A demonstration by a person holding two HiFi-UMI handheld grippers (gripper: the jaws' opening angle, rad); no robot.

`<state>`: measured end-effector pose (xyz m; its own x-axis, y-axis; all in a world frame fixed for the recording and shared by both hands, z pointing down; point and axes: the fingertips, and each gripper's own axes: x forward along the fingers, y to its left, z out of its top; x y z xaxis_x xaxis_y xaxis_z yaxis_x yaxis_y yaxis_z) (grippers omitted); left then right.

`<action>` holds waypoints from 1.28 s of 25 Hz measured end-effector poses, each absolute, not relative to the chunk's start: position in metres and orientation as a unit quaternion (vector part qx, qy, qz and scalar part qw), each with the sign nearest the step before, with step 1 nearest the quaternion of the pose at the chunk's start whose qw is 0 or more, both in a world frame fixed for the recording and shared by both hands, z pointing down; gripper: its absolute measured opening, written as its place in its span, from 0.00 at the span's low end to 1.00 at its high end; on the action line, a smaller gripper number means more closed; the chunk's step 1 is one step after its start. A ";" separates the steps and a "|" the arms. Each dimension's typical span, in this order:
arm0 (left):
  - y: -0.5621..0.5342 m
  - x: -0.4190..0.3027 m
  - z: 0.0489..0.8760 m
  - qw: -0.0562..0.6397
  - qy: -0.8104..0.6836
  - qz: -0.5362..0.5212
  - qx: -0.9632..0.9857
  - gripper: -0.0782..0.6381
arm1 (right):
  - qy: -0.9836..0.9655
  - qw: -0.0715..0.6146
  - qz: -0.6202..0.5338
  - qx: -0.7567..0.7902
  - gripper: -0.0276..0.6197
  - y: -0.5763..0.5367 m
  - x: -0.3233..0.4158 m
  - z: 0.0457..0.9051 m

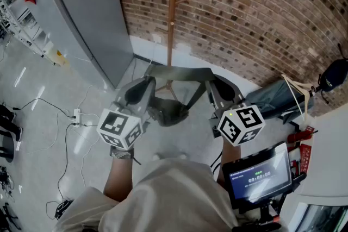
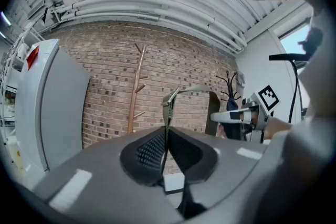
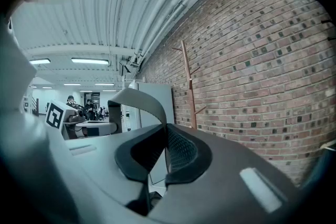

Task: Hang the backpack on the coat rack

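An olive backpack [image 1: 169, 111] hangs low between my two grippers by its strap [image 1: 180, 73], which runs taut from one to the other. The left gripper [image 1: 149, 83] is shut on the strap's left end, the right gripper [image 1: 210, 85] on its right end. In the left gripper view the webbing [image 2: 168, 113] rises out of the closed left gripper [image 2: 166, 140]. The right gripper view shows the strap [image 3: 143, 100] curling up from the closed right gripper [image 3: 167, 137]. The wooden coat rack [image 1: 173, 8] stands straight ahead against the brick wall, its pegs above the strap.
A tall grey cabinet [image 1: 81, 13] stands left of the rack. Cables and a power strip [image 1: 76, 114] lie on the floor at the left. A dark bag [image 1: 272, 98] rests by the wall at the right, and a small screen [image 1: 261, 174] sits near my right arm.
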<state>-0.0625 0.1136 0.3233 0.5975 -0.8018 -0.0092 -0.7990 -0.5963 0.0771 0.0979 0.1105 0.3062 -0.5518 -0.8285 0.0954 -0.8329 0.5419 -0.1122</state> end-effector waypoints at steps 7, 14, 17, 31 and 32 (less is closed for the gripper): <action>0.114 -0.078 0.329 0.039 -0.445 -0.012 0.895 0.13 | -0.877 0.011 0.094 0.471 0.06 0.105 0.081 0.314; 0.120 -0.083 0.328 0.035 -0.411 -0.010 0.911 0.13 | -0.878 -0.003 0.081 0.471 0.06 0.110 0.065 0.309; 0.117 -0.085 0.333 0.042 -0.401 -0.008 0.915 0.13 | -0.878 -0.003 0.082 0.472 0.06 0.111 0.061 0.313; 0.043 -0.078 0.341 0.049 -0.411 0.005 0.910 0.13 | -0.884 -0.035 0.107 0.454 0.06 0.033 0.072 0.325; 0.034 -0.075 0.341 0.050 -0.413 0.004 0.909 0.13 | -0.887 -0.034 0.105 0.448 0.06 0.024 0.073 0.323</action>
<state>-0.0753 0.0340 0.3407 0.6586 -0.7509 0.0493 -0.7518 -0.6537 0.0867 0.0726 0.0241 0.3232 -0.5962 -0.8021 0.0341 -0.7879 0.5764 -0.2168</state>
